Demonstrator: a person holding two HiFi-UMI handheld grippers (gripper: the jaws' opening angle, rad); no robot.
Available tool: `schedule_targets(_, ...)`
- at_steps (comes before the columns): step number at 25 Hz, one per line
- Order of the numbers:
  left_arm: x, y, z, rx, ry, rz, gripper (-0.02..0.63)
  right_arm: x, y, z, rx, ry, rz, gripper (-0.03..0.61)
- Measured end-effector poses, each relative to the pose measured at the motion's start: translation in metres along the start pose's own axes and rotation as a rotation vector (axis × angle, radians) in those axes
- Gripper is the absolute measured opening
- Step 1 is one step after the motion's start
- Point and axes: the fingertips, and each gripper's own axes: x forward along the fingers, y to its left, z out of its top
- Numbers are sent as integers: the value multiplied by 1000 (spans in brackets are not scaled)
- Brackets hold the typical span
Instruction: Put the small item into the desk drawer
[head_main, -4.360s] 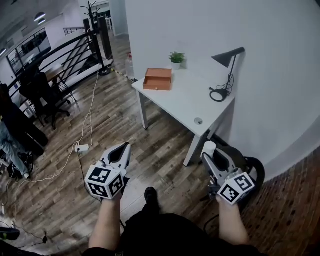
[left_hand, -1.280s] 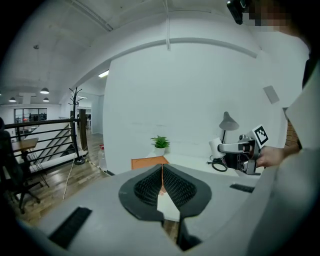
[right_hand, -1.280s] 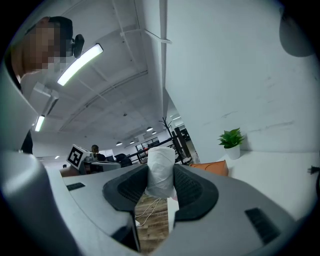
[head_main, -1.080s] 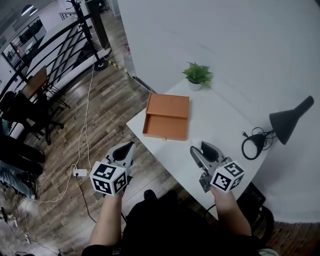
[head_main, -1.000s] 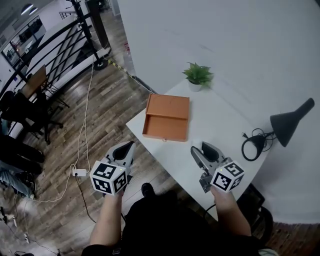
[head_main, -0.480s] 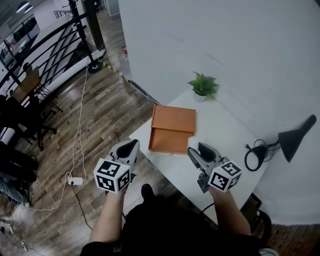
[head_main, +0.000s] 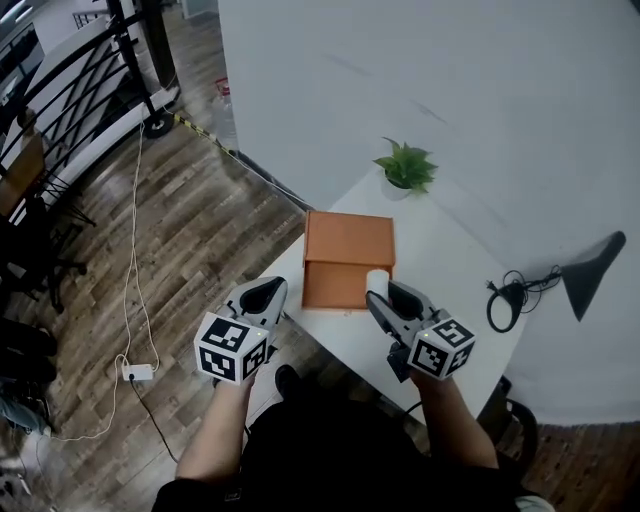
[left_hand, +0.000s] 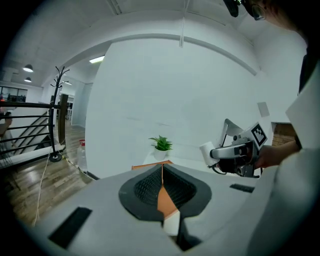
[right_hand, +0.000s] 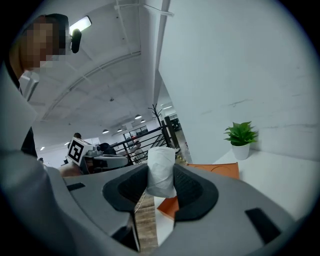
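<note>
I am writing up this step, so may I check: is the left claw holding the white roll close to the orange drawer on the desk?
Not quite: it is the right claw that holds the white roll; the right gripper view shows it pinched between those jaws. The orange drawer is indeed on the desk, close by.

**Head view.** The right gripper (head_main: 385, 300) covers part of the white roll (head_main: 377, 283) and, just beyond its tips, a stretch of the front edge of the orange drawer (head_main: 345, 250). The table (head_main: 455, 250) below this gripper is hidden by the forearm (head_main: 450, 425).

**Left gripper view.** The left gripper (left_hand: 161, 170) screens the drawer, which shows only as a narrow orange strip in the slit between the jaws.

**Right gripper view.** The roll's lower end is out of sight between the pads, and the gripper's body cuts off the drawer's near side. What lies inside the drawer cannot be told.
</note>
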Motion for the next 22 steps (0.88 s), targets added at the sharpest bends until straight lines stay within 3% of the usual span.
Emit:
schedule_targets(11,11,13,-15,-12,30,-61,14,6,-3,-18,17,46,-81,161)
schedule_targets(22,61,21,-32,-49,91,-42,14,49,-49,-45,-5,174,-41,161)
